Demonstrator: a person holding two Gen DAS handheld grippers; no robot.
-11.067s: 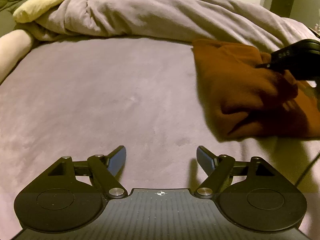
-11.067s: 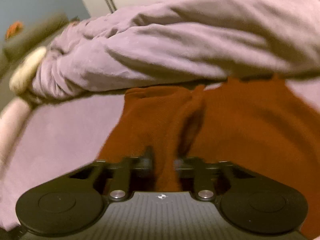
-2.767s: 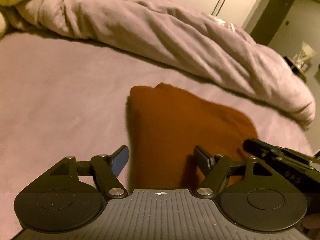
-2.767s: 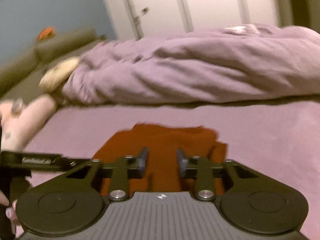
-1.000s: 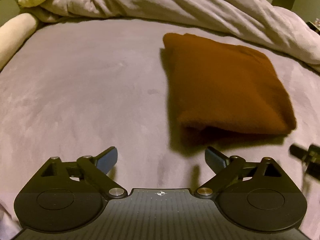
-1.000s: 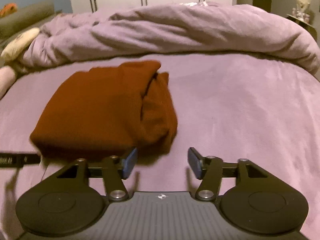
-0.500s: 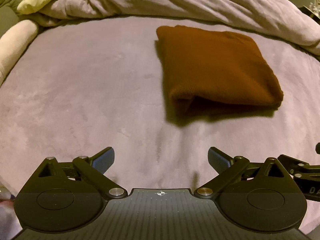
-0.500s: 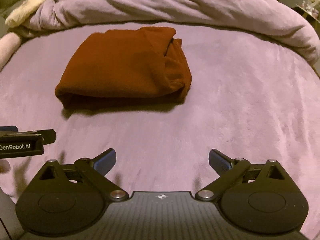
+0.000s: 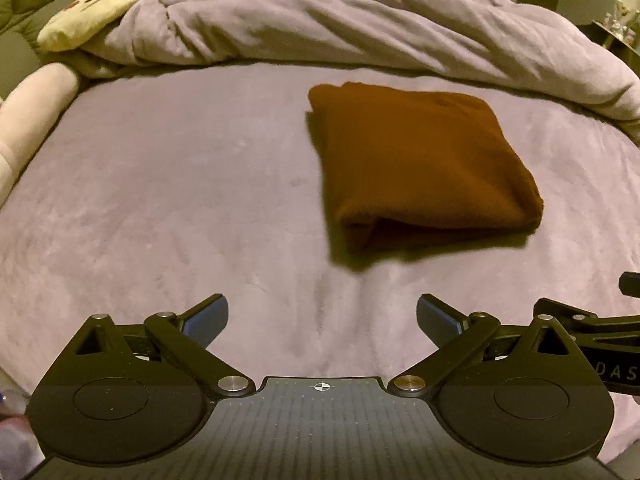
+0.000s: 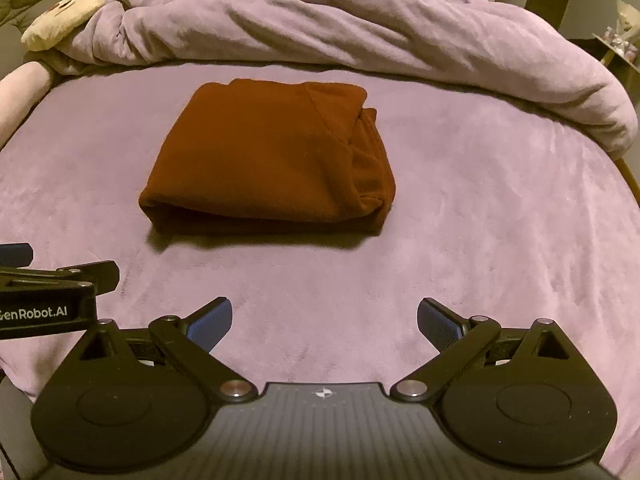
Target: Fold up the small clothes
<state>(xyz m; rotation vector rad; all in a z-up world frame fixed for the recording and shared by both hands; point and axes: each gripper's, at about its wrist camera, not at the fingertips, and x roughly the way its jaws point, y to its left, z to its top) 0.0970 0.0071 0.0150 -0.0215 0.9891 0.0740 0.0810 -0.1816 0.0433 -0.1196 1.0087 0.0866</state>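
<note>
A rust-brown garment [image 9: 424, 164] lies folded into a thick rectangle on the purple bed sheet [image 9: 168, 184]; it also shows in the right wrist view [image 10: 272, 160]. My left gripper [image 9: 322, 318] is open and empty, held back from the garment's near edge. My right gripper [image 10: 324, 320] is open and empty too, also short of the garment. Part of the right gripper shows at the right edge of the left wrist view [image 9: 592, 332]. Part of the left gripper shows at the left edge of the right wrist view [image 10: 52, 292].
A bunched purple duvet [image 9: 360, 24] runs along the far side of the bed. A cream plush toy [image 9: 84, 16] and a pale bolster [image 9: 32, 108] lie at the far left. A side table with small items [image 10: 616, 40] stands at the far right.
Both grippers have pulled back from the folded garment and opened wide. The garment now lies farther from both and is untouched.
</note>
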